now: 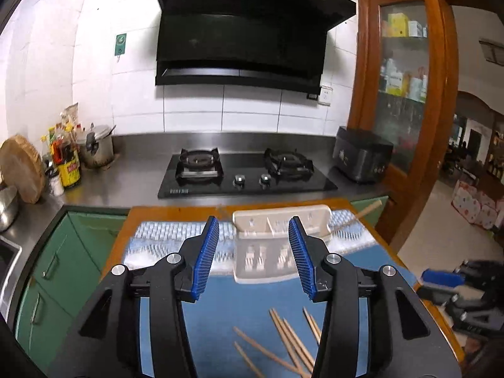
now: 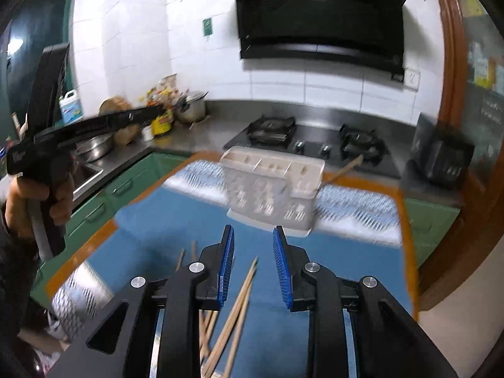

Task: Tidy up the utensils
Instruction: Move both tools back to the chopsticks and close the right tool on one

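Both grippers gape empty, left gripper (image 1: 254, 253) and right gripper (image 2: 253, 266); loose chopsticks (image 2: 234, 312) lie on the bench (image 2: 176, 217) just before the white holder (image 2: 271, 186); a careless pinch could roll them away, or nudge the holder over.

chopsticks (image 1: 291, 340): bare wood | holder (image 1: 277, 236): matt plastic | counter (image 1: 126, 186): brushed steel

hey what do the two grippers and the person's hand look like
Both grippers, left and right, look alike: matte black angular bodies with silver round bolts at the pivots. The fingers carry ribbed blue pads. In the right wrist view, the left gripper shows a black pistol-style handle with a grey part below, held by a bare hand. No cables or readable markings show.
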